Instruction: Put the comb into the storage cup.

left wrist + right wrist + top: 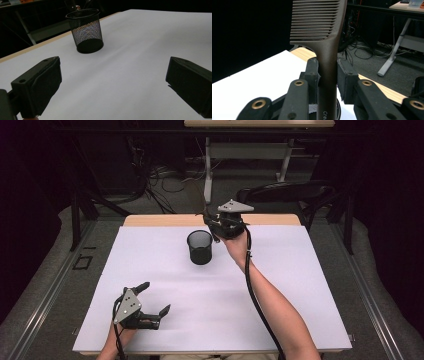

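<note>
While my right gripper (327,72) has its jaws pinched on the handle of a brown comb (322,32), teeth end sticking out past them, it's up above the far edge of the table (165,320), just right of the black mesh cup (200,248). That cup stands upright, far-middle on the white sheet. My left gripper (153,298) sits low at the near left, jaws spread wide, nothing between them.

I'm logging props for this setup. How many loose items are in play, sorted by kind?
Black wire-mesh pencil cup: 1
Dark brown plastic comb, clamped in the right gripper: 1
Total: 2
</note>
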`<state>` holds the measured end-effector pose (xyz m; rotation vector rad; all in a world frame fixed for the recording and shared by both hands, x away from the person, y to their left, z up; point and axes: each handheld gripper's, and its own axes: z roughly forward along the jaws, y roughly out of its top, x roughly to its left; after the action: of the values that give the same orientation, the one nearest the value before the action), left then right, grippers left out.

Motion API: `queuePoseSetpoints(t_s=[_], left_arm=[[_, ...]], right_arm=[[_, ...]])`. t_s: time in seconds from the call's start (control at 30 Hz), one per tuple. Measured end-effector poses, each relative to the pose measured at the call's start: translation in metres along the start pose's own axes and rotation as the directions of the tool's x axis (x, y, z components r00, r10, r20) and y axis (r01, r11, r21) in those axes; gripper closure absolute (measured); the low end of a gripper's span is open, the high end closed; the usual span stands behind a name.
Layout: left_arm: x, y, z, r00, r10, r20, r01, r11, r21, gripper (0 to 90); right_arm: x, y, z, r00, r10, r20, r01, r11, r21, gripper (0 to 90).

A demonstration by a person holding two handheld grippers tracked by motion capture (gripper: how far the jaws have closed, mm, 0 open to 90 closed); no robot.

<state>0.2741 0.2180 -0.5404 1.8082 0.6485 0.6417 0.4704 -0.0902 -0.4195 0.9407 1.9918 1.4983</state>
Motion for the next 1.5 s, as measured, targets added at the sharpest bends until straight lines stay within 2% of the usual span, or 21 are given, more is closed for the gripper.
queuePoseSetpoints(t_s=[0.53, 1.5], left_arm=[[0.0, 0.0, 0.0, 1.0, -0.001, -0.002, 0.001, 1.0, 0.0, 0.3], [0.0, 0.0, -0.001, 1.0, -0.002, -0.001, 0.001, 1.0, -0.002, 0.3]], right_arm=[[0.0, 0.001, 0.007, 0.9999, 0.008, 0.013, -0.008, 1.0, -0.021, 72.7], [0.01, 0.002, 0.022, 0.9999, 0.007, -0.011, -0.008, 0.998, -0.068, 72.7]])
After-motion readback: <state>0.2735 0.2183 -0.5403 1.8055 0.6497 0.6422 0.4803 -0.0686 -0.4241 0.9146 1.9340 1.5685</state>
